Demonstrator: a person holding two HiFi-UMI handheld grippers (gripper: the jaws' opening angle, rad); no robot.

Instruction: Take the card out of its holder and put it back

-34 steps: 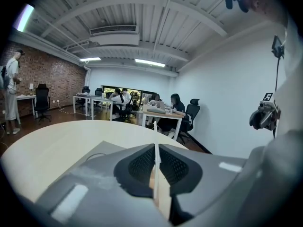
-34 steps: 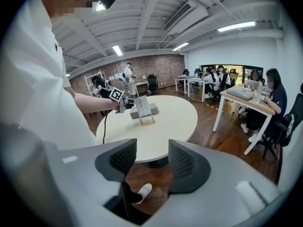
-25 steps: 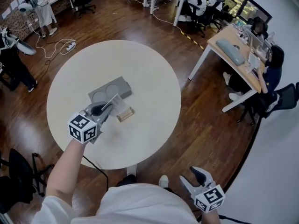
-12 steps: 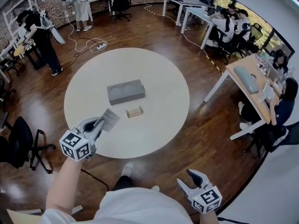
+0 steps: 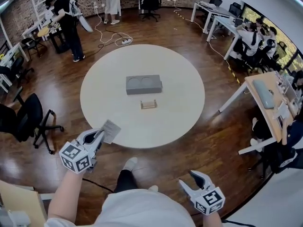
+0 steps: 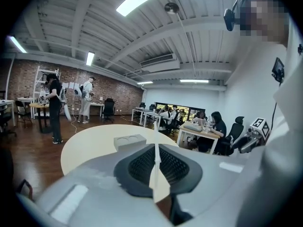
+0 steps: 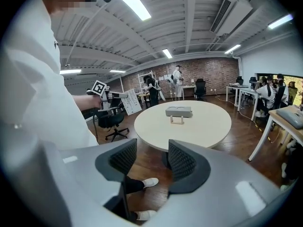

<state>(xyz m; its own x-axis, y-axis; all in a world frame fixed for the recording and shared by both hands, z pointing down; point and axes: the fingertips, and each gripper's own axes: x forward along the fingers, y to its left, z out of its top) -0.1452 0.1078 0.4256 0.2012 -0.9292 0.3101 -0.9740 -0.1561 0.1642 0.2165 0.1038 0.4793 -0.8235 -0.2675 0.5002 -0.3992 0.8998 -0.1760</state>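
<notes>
My left gripper [image 5: 99, 135] is shut on a small white card [image 5: 111, 130], held off the table's near-left edge. In the left gripper view the card [image 6: 155, 167] stands edge-on, pinched between the dark pads of the left gripper [image 6: 155, 161]. The small clear-and-wood card holder [image 5: 148, 104] stands empty near the middle of the round white table [image 5: 184, 112], also seen as the holder [image 7: 177, 120] from the right. My right gripper [image 5: 190, 179] hangs low by my body with its jaws apart and nothing between them; the right gripper [image 7: 151, 157] points toward the table.
A grey block [image 5: 144, 84] with two round recesses lies just beyond the holder. A black office chair [image 5: 28, 119] stands left of the table. People stand and sit at desks [image 5: 267, 91] around the room; a cable and power strip [image 5: 124, 41] lie on the wooden floor.
The left gripper has carried the card away from the holder, back toward me and off the table's near edge. The table now looks farther off. The right gripper has hardly moved.
</notes>
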